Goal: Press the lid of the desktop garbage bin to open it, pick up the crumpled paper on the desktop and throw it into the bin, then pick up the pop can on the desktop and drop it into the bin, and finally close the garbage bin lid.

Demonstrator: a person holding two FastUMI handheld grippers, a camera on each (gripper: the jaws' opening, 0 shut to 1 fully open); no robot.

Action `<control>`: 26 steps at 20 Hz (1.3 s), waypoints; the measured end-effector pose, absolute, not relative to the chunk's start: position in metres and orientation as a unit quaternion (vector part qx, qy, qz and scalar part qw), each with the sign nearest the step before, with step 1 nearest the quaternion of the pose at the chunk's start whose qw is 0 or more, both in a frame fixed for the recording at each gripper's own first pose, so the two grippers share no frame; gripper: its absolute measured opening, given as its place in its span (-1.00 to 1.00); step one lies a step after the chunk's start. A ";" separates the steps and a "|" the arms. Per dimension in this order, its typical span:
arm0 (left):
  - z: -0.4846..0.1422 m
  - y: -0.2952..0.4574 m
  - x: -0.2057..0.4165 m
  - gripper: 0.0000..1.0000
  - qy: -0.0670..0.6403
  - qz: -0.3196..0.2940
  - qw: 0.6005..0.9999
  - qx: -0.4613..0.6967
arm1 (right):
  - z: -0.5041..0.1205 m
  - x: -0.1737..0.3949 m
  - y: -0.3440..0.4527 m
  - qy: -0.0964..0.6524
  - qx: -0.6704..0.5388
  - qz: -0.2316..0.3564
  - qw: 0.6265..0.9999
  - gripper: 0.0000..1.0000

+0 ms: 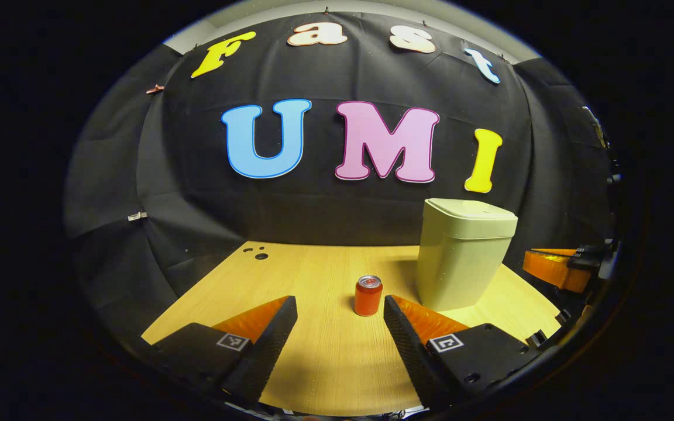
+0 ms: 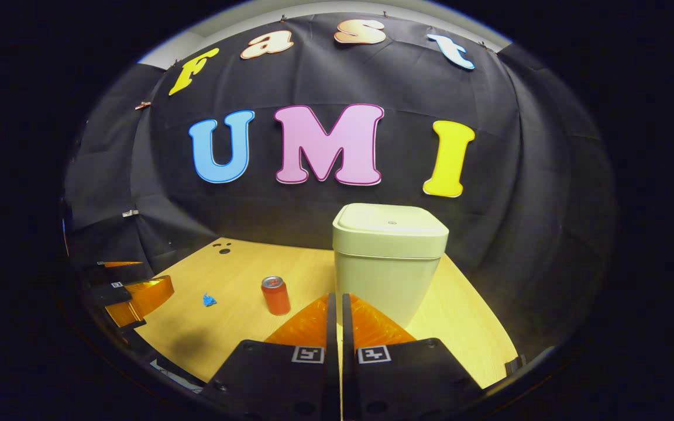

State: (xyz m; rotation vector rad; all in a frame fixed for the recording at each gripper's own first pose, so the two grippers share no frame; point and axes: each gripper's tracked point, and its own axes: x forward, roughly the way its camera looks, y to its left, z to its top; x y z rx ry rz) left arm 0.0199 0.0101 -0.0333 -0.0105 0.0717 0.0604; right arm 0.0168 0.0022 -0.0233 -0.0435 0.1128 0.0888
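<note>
1. Left gripper (image 1: 340, 310) fingers spread wide, holding nothing, low over the worktop (image 1: 313, 362).
2. Pop can (image 1: 368, 296) upright just beyond the fingertips, near the bin (image 1: 460, 263).
3. Right gripper (image 2: 339, 307) fingers pressed together, empty, facing the bin, lid (image 2: 392, 222) down.
4. Crumpled paper (image 2: 209, 300) left of the can.

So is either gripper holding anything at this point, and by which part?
Nothing is held. The left gripper is open with the pop can standing beyond its fingers; the right gripper is shut on nothing, facing the closed bin.
</note>
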 end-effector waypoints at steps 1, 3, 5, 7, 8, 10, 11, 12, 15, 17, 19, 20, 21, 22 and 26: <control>-0.034 0.010 0.021 0.92 0.037 0.029 0.999 -0.006 | -0.018 0.015 0.003 0.052 -0.018 0.044 0.998 -0.88; -0.034 0.010 0.023 0.92 0.038 0.028 0.999 -0.006 | -0.014 0.019 0.006 0.051 -0.016 0.056 0.997 -0.90; -0.036 0.011 0.023 0.92 0.041 0.030 0.999 -0.003 | -0.013 0.023 0.005 0.055 -0.027 0.059 0.996 -0.90; -0.038 0.013 0.024 0.92 0.043 0.029 0.999 -0.004 | 0.001 0.028 -0.004 0.042 -0.019 0.049 0.998 -0.89; -0.038 0.013 0.024 0.92 0.043 0.030 0.999 -0.004 | 0.010 0.032 -0.005 0.034 -0.015 0.047 0.998 -0.90; -0.041 0.014 0.025 0.92 0.045 0.032 0.998 -0.006 | 0.024 0.043 -0.008 0.023 -0.020 0.041 0.999 -0.90; -0.042 0.015 0.025 0.92 0.048 0.033 0.998 -0.008 | 0.031 0.050 -0.011 0.017 -0.024 0.038 0.999 -0.90; -0.043 0.016 0.025 0.92 0.050 0.036 0.998 -0.011 | 0.039 0.057 -0.014 0.009 -0.027 0.035 0.999 -0.90; -0.041 0.022 0.024 0.92 0.049 0.050 0.997 -0.016 | 0.058 0.082 -0.022 -0.009 -0.017 0.031 0.999 -0.89; -0.045 0.028 0.025 0.91 0.052 0.063 0.996 -0.023 | 0.072 0.099 -0.030 -0.026 -0.016 0.023 0.999 -0.90; -0.048 0.036 0.025 0.91 0.054 0.082 0.995 -0.032 | 0.081 0.120 -0.040 -0.037 -0.025 0.013 0.999 -0.89; -0.050 0.039 0.024 0.92 0.056 0.091 0.994 -0.036 | 0.085 0.131 -0.045 -0.040 -0.027 0.009 0.999 -0.90; -0.052 0.044 0.023 0.91 0.058 0.102 0.992 -0.041 | 0.085 0.139 -0.050 -0.038 -0.029 0.006 0.999 -0.90; -0.054 0.047 0.023 0.92 0.060 0.111 0.991 -0.045 | 0.084 0.147 -0.055 -0.035 -0.030 0.003 0.999 -0.90; -0.060 0.053 0.022 0.92 0.069 0.141 0.986 -0.054 | 0.068 0.172 -0.067 -0.012 -0.032 -0.003 0.999 -0.90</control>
